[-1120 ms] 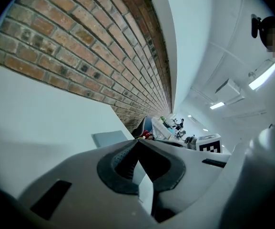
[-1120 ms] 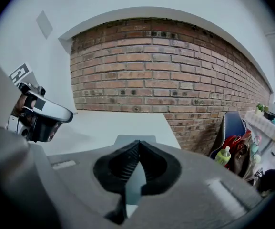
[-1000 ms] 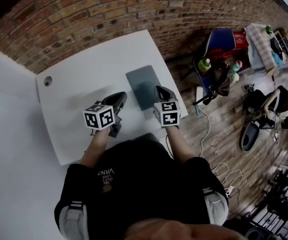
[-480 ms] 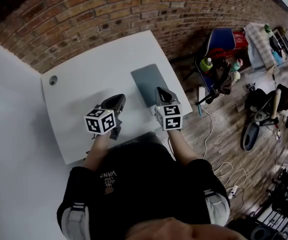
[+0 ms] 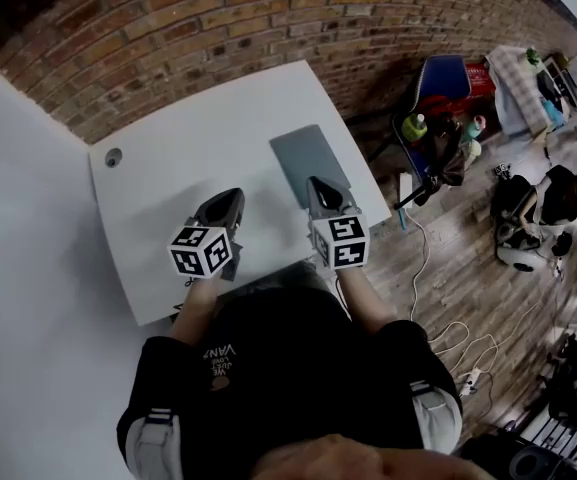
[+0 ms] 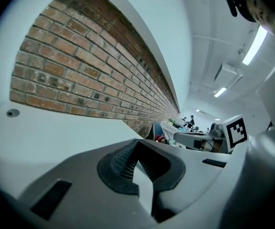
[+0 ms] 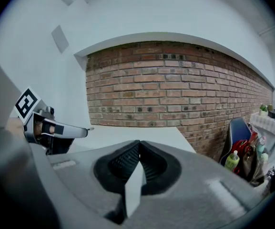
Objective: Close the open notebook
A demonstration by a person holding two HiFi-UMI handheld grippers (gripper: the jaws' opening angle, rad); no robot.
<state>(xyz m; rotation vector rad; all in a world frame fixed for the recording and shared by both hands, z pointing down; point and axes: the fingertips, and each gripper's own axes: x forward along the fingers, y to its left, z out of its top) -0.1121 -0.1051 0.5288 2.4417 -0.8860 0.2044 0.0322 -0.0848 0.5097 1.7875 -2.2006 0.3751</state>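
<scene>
Nearest to me, low in the head view's centre, are my two hands with their marker cubes, held over the near edge of the table (image 5: 188, 138). The left tongs (image 5: 228, 200) sit left of centre with their jaws pressed together on nothing; in their own view the ribbed pads meet with only bare tabletop beyond. The right tongs (image 5: 319, 185) sit just right of centre, likewise pressed together and empty, their tip near the notebook's near corner in the picture; I cannot tell from above whether it hangs over that corner or stops short of it. The notebook (image 5: 311, 158) lies flat on the right part of the table, right of centre in the frame, close to the table's right edge, showing one plain grey face and no pages, so I judge it is already shut and my job now is to finish cleanly. To do that well I should keep both tips lifted off the cover, draw them toward me without catching that near corner, and watch that the cover does not spring up; if it lifts, a light press with the closed right tip on the free edge should settle it. Further off, a small round hole (image 5: 114, 156) marks the table's left part, and the brick wall (image 5: 268, 18) fills the top of the frame.
</scene>
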